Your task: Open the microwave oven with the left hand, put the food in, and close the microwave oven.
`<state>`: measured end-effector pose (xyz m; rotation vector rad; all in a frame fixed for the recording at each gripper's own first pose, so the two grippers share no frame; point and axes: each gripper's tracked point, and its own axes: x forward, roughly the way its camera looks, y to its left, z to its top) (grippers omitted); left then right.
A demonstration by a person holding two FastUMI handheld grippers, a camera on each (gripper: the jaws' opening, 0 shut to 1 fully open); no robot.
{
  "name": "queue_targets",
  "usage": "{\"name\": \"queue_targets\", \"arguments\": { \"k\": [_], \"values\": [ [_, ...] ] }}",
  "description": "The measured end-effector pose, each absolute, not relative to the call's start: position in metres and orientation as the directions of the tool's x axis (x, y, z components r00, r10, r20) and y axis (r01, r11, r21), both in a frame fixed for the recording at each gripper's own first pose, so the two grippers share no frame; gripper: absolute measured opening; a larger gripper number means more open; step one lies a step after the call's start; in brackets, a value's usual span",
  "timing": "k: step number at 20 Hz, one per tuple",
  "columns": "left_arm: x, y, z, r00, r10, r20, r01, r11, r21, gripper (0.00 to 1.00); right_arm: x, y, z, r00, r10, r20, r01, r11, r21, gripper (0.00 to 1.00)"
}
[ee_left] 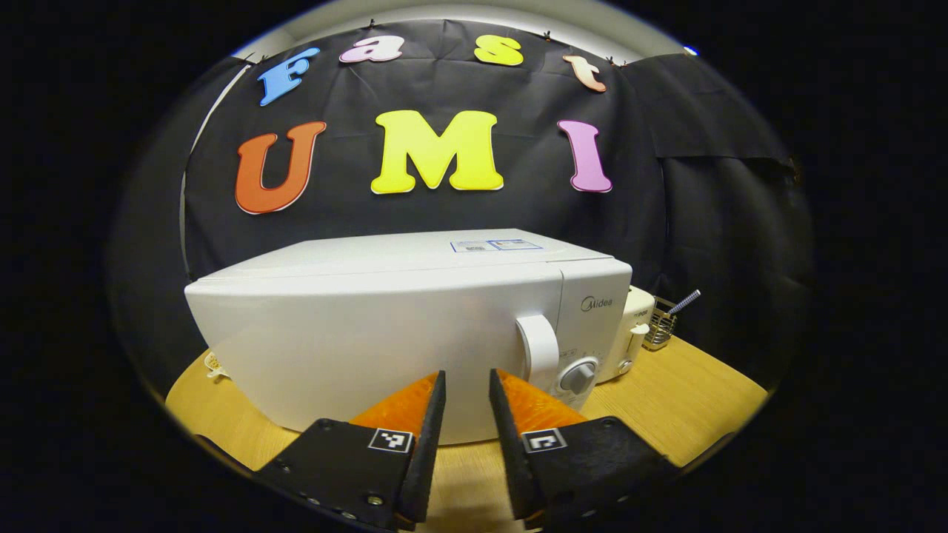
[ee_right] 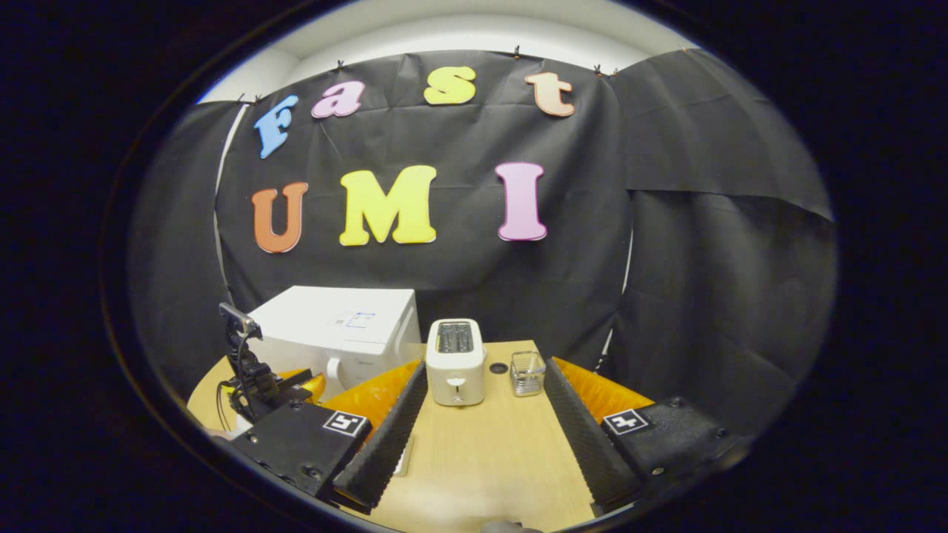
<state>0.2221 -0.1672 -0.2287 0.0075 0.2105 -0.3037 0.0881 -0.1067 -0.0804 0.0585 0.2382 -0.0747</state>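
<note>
The white microwave [ee_left: 385,333] stands shut on the wooden table [ee_left: 689,400], its curved door handle [ee_left: 538,346] at the door's right edge above a round dial [ee_left: 578,376]. My left gripper [ee_left: 466,376] hovers just in front of the door, left of the handle, its jaws a small way apart with nothing between them. In the right gripper view the microwave [ee_right: 337,329] sits at the far left with the left gripper [ee_right: 296,386] in front of it. My right gripper [ee_right: 485,366] hangs wide open and empty over the table [ee_right: 481,459].
A white toaster [ee_right: 455,360] stands right of the microwave, seen also as a toaster [ee_left: 635,326] in the left gripper view. Beside it are a small wire basket [ee_right: 527,372] and a dark disc [ee_right: 498,368]. The black cloth wall closes the back and right.
</note>
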Motion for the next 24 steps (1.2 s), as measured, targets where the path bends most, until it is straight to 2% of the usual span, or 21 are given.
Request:
{"name": "queue_targets", "arguments": {
  "k": [1, 3, 7, 8, 9, 10, 18, 24],
  "values": [
    [0.219, -0.163, -0.228, 0.938, -0.28, -0.206, 0.284, 0.959, -0.008, 0.52, 0.091, -0.105, -0.084, 0.97, -0.043, -0.239, 0.06, 0.996, 0.061, 1.0],
    [0.211, -0.156, -0.224, 0.949, -0.239, -0.207, 0.25, 0.968, 0.031, 0.93, 0.095, -0.102, -0.088, 0.971, 0.003, -0.238, 0.014, 0.998, 0.068, 1.0],
    [0.188, -0.14, -0.211, 0.962, -0.166, -0.218, 0.182, 0.982, 0.056, 0.96, 0.098, -0.095, -0.092, 0.97, 0.079, -0.23, -0.066, 0.996, 0.064, 1.0],
    [0.18, -0.137, -0.205, 0.962, -0.158, -0.22, 0.173, 0.984, 0.05, 0.88, 0.096, -0.092, -0.093, 0.969, 0.091, -0.23, -0.078, 0.995, 0.067, 1.0],
    [0.17, -0.132, -0.196, 0.964, -0.153, -0.217, 0.167, 0.985, 0.048, 0.96, 0.094, -0.088, -0.092, 0.968, 0.099, -0.232, -0.084, 0.994, 0.07, 1.0],
    [0.16, -0.124, -0.186, 0.967, -0.14, -0.213, 0.155, 0.987, 0.053, 0.96, 0.09, -0.084, -0.091, 0.968, 0.104, -0.228, -0.089, 0.993, 0.078, 1.0],
    [0.073, -0.067, -0.059, 0.986, -0.146, -0.079, 0.149, 0.989, 0.026, 0.95, 0.039, -0.048, -0.055, 0.991, 0.051, -0.125, -0.043, 0.997, 0.066, 1.0],
    [0.026, -0.031, 0.012, 0.991, -0.134, 0.005, 0.134, 0.991, -0.003, 0.95, 0.009, -0.017, -0.023, 0.998, 0.03, -0.049, -0.025, 0.995, 0.094, 1.0]
  ]
}}
